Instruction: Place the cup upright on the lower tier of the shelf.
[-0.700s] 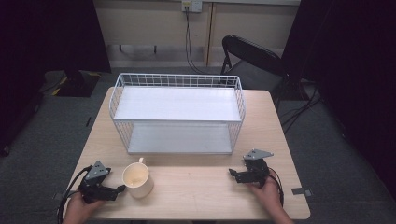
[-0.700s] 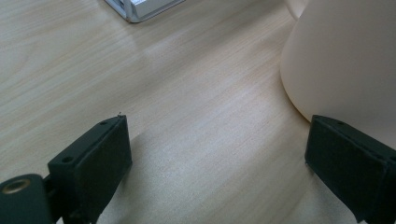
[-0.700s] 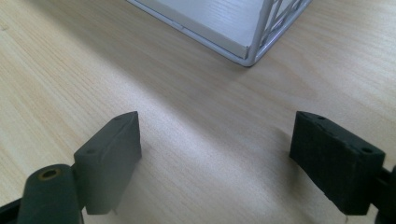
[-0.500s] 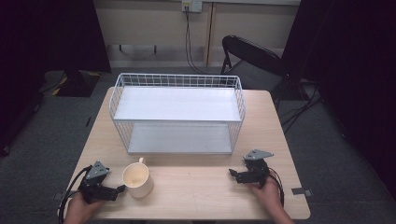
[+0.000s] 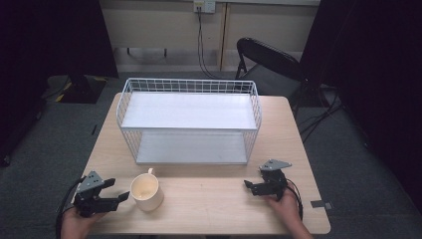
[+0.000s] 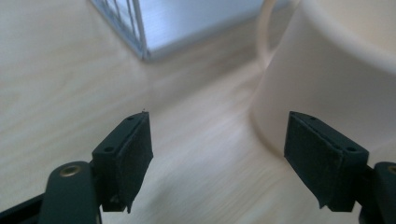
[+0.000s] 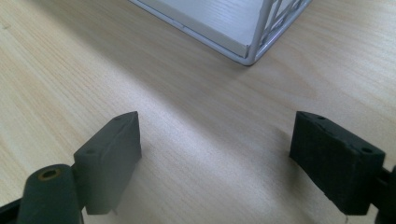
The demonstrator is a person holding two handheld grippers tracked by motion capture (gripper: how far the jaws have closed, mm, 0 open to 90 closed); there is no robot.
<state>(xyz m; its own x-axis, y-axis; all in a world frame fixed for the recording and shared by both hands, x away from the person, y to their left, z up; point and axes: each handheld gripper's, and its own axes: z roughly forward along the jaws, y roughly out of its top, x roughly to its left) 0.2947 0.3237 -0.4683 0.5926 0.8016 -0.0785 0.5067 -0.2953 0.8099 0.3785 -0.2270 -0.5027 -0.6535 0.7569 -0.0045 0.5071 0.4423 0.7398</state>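
Observation:
A cream mug (image 5: 146,191) stands upright near the table's front left, its handle towards the rack. My left gripper (image 5: 121,197) lies just left of it, open, jaws pointing at the mug. In the left gripper view the mug (image 6: 327,74) rises beyond the right-hand pad (image 6: 320,156), and only bare tabletop lies between the jaws of that gripper (image 6: 217,135). My right gripper (image 5: 248,186) rests open at the front right, pointing left. In its own view, this gripper (image 7: 215,140) has nothing between its pads.
A white two-tier wire rack (image 5: 189,85) stands across the middle and back of the wooden table (image 5: 209,209); its lower shelf corner (image 7: 243,44) lies ahead of the right gripper. A black folding chair (image 5: 268,57) stands behind the table's far right corner.

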